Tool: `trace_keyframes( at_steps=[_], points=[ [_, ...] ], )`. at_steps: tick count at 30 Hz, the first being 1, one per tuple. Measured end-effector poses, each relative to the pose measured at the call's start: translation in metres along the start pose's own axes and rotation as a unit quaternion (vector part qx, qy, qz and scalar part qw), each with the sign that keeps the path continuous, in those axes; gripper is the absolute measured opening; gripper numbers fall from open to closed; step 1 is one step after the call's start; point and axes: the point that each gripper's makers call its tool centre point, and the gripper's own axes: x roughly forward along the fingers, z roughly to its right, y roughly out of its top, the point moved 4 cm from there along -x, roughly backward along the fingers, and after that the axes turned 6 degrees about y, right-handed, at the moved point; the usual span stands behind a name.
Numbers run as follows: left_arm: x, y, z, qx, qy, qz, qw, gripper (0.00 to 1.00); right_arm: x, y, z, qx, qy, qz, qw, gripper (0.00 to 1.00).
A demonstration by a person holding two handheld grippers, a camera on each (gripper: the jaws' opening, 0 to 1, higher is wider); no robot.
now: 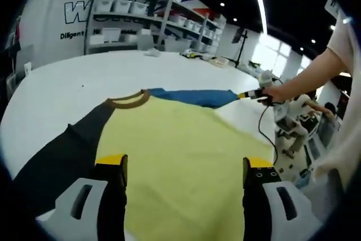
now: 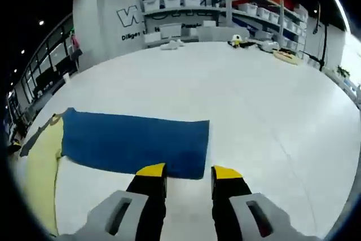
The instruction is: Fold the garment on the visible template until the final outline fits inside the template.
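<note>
Garment (image 1: 186, 145) yellow body under parted left gripper (image 1: 185, 169) | right gripper (image 2: 188, 174) parted at blue sleeve (image 2: 135, 142)

Yellow garment (image 1: 186, 150) with brown collar, one blue sleeve (image 2: 132, 142), one black sleeve (image 1: 62, 159), white table (image 2: 254, 100)
</note>
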Motion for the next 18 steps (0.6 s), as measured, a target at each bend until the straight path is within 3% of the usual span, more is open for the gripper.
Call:
trace_keyframes(
  at_steps=[3, 4, 12, 16, 18],
  points=[
    [-0.001, -0.001, -0.001, -0.001, 0.004, -0.002, 1.0000, 0.87, 0.003, -0.005, 0.002, -0.001, -0.016, -0.010, 0.9998, 0.13],
    [-0.001, -0.002, -0.002, -0.002, 0.005, -0.002, 1.0000, 0.87, 0.004, -0.003, 0.004, 0.003, -0.024, 0.008, 0.9997, 0.11],
    [-0.001, -0.005, -0.003, -0.008, 0.011, -0.004, 0.9999, 0.86, 0.002, -0.005, -0.007, -0.016, -0.038, 0.006, 0.9991, 0.10],
    [-0.001, -0.004, -0.002, -0.008, 0.012, -0.004, 0.9999, 0.86, -0.001, -0.003, -0.013, -0.036, -0.042, -0.002, 0.9985, 0.00],
    [-0.001, -0.004, -0.003, -0.007, 0.014, -0.004, 0.9999, 0.86, -0.003, -0.002, -0.016, -0.031, -0.039, -0.003, 0.9988, 0.00]
  ],
)
